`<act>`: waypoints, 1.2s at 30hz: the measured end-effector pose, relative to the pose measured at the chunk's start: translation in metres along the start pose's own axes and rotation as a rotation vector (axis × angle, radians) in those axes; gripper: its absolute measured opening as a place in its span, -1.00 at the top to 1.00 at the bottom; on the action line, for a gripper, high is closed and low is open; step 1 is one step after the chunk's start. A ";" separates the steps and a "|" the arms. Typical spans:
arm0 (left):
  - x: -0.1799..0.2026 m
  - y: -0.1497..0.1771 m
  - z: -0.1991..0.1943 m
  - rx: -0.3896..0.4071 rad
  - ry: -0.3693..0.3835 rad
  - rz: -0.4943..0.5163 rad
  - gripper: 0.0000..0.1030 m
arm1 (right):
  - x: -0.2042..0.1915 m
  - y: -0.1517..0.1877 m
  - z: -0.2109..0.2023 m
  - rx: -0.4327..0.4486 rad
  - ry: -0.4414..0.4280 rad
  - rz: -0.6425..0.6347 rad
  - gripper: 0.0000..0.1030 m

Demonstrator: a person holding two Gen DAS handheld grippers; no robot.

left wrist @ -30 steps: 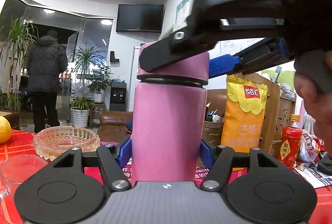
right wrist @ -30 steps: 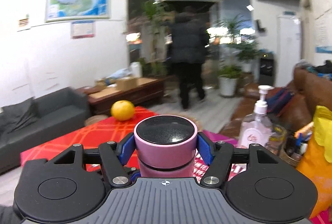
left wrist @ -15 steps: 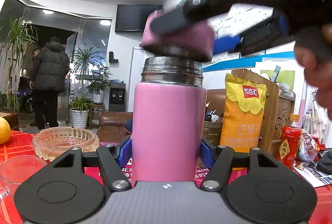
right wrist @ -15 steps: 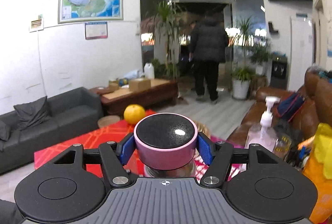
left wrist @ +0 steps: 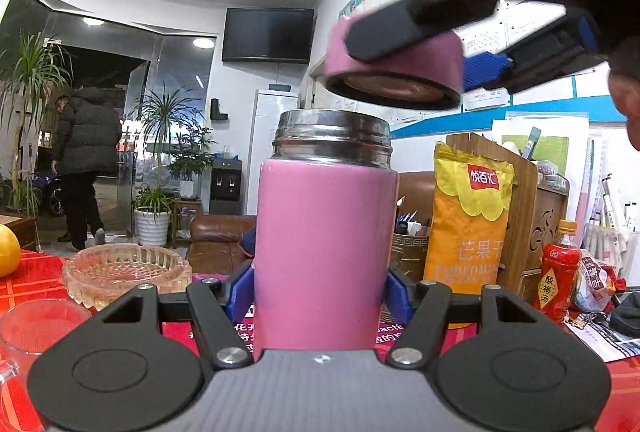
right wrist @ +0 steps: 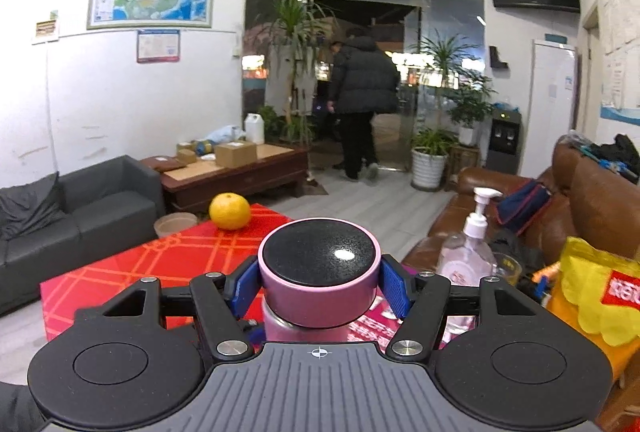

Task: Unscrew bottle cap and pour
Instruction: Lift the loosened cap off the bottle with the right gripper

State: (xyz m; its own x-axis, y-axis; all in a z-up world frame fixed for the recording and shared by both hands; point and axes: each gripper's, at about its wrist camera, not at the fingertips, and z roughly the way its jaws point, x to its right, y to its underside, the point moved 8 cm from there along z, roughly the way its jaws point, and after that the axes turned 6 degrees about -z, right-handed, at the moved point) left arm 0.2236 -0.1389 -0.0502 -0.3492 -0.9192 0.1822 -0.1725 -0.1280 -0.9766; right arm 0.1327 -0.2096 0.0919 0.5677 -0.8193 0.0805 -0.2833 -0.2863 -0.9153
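Pink steel-necked flask [left wrist: 326, 252] standing upright, pinched low on its body between blue pads of left gripper [left wrist: 320, 292]. Round pink cap [right wrist: 319, 280] clamped in right gripper [right wrist: 319, 290], hovering just above and right of open threaded mouth [left wrist: 331, 130], clear of it. Clear glass cup [left wrist: 36, 328] sitting low left of left gripper, likely pouring target.
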 end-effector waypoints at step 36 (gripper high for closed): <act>0.006 0.000 -0.005 -0.004 0.004 -0.009 -0.31 | 0.027 0.098 0.007 -0.113 0.207 0.171 -0.24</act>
State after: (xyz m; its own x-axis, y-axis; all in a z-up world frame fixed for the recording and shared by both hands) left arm 0.2169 -0.1430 -0.0484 -0.3514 -0.9164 0.1917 -0.1799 -0.1349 -0.9744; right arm 0.1253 -0.2567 0.0014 0.3379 -0.9410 0.0179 -0.4527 -0.1792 -0.8735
